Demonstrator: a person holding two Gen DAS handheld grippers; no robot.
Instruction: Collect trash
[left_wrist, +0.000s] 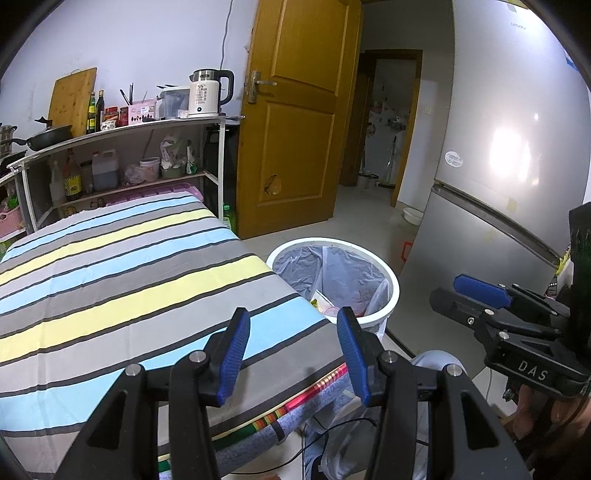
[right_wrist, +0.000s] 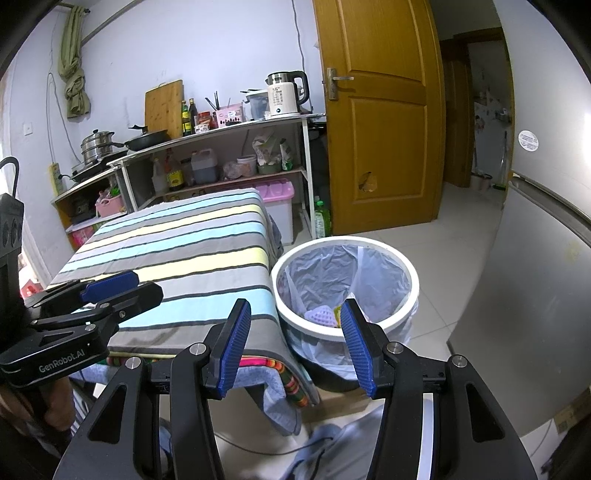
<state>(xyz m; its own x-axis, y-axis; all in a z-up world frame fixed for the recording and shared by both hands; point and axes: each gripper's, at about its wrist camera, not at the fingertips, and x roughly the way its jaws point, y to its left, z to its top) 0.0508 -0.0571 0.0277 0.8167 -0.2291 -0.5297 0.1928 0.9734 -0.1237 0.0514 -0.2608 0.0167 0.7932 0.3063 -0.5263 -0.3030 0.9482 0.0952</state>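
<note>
**Both grippers empty; the bin lies ahead and to the right of the table**

The left gripper (left_wrist: 293, 350) hangs over the near right corner of the striped table cloth (left_wrist: 122, 273), its blue pads spread apart with nothing between them. The right gripper (right_wrist: 295, 345) is likewise released and empty, its jaws framing the gap between the table's right edge and the trash bin (right_wrist: 402, 266).

The bin, white-rimmed and lined with a thin plastic bag, stands on the floor just beside the table's right edge, lower than the table top. Inside it, a pale purple textured item (right_wrist: 320, 314) and some yellowish scraps lie at the near side of the liner; the left wrist view also shows something reddish deeper in the bag. So whatever trash shows in these views is in the bin; the striped cloth shows no loose item on the part either camera sees.

The relation that matters: the bin's mouth is ahead of and below both tools, slightly right of the left gripper and almost straight in front of the right one. The right hand seems the nearer of the two, since the bin fills more of its view and its right finger overlaps the near rim. The left gripper would have to cross the table corner to reach it.

If any further piece is to be collected, it is outside these views; I cannot tell where it lies.
</note>
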